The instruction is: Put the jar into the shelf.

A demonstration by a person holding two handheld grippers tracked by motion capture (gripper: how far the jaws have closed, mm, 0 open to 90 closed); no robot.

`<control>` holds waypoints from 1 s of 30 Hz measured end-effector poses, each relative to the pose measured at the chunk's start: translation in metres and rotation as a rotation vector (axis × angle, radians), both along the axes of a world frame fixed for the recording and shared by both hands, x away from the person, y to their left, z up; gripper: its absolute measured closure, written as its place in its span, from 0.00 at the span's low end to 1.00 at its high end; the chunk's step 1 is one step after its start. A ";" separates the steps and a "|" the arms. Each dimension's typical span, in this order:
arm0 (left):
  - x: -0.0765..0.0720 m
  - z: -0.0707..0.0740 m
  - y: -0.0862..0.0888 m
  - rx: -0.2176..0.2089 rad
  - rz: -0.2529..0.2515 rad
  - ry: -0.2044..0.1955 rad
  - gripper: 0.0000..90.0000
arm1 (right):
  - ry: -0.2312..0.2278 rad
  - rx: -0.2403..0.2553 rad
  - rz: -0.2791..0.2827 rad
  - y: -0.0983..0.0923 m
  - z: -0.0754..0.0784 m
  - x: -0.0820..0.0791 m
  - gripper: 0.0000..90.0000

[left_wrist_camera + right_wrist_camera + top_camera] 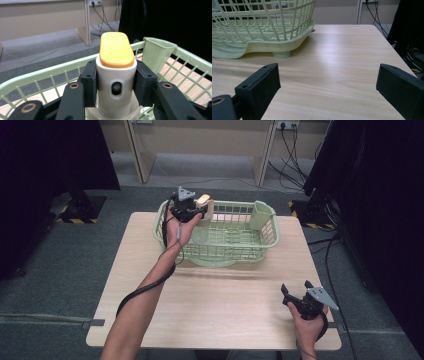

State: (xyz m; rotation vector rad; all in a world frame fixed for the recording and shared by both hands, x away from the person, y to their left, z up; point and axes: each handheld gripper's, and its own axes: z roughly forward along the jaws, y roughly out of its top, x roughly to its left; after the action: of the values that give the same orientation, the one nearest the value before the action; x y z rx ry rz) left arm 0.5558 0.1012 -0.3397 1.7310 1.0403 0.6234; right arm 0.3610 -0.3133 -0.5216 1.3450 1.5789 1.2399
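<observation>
Left tool (116, 82) grips a white ceramic yellow-lidded jar (116, 75) over the pale-green plastic basket's (267, 227) far-left corner (right tool (295, 292) wide, empty).

Pale wooden table (215, 305) on grey carpet (50, 250), black cables (292, 167) trailing along the far wall.

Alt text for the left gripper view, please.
The left gripper clamps its two black jaws on a white bottle with an orange cap, held upright over a pale green basket. A small cup-shaped compartment sits at the basket's rim.
</observation>
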 end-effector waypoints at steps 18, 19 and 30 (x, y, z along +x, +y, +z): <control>0.027 -0.015 -0.010 0.101 0.024 0.148 0.64 | 0.001 0.004 0.003 0.000 0.000 0.000 0.06; 0.028 -0.016 -0.010 0.109 0.026 0.157 0.64 | 0.001 0.004 0.004 0.000 0.000 0.000 0.06; 0.037 -0.023 -0.012 0.153 0.029 0.221 0.64 | -0.002 0.003 0.004 -0.001 0.000 0.000 0.06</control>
State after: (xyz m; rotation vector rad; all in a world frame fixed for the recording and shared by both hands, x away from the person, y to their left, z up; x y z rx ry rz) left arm 0.5924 0.0888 -0.3628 1.9548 1.1985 0.5503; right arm 0.3612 -0.3138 -0.5215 1.3432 1.5800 1.2460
